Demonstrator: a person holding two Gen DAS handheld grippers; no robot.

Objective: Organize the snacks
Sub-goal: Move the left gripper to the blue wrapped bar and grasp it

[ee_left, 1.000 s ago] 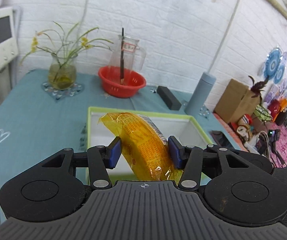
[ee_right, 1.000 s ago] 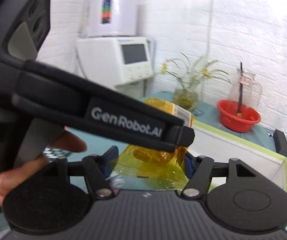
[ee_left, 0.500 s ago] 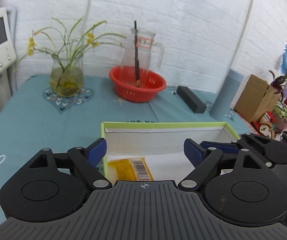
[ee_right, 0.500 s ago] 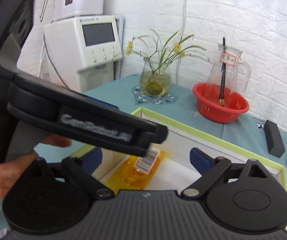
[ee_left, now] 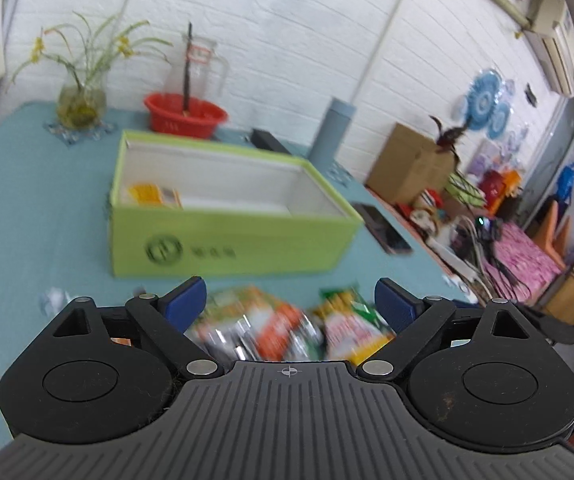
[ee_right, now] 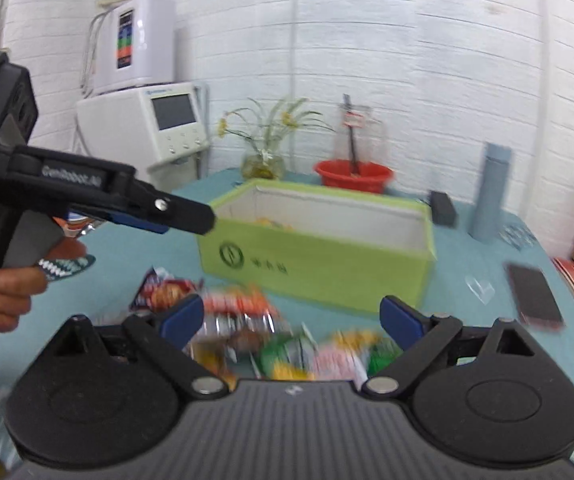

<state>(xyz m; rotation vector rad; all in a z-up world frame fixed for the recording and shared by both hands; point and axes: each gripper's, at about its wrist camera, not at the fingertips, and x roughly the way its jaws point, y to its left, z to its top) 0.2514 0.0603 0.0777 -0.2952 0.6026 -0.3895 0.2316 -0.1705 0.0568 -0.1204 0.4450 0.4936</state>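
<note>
A green box (ee_left: 223,240) with a white inside stands on the teal table; the yellow snack packet (ee_left: 153,195) lies in its left end. The box also shows in the right wrist view (ee_right: 319,264). A pile of several loose snack packets (ee_left: 287,328) lies on the table in front of the box, blurred, and shows in the right wrist view (ee_right: 255,332) too. My left gripper (ee_left: 290,306) is open and empty above the pile. My right gripper (ee_right: 291,316) is open and empty above the same pile. The left gripper's body (ee_right: 99,196) crosses the right wrist view at the left.
A red bowl (ee_left: 185,115) with a glass jug, a flower vase (ee_left: 81,104), a grey-blue bottle (ee_left: 331,132) and a black block (ee_right: 443,208) stand behind the box. A phone (ee_right: 535,298) lies to the right. A white machine (ee_right: 151,120) stands far left.
The left gripper opened and let the yellow packet drop into the box. Both grippers then pulled back from over the box to above the snack pile in front of it.
</note>
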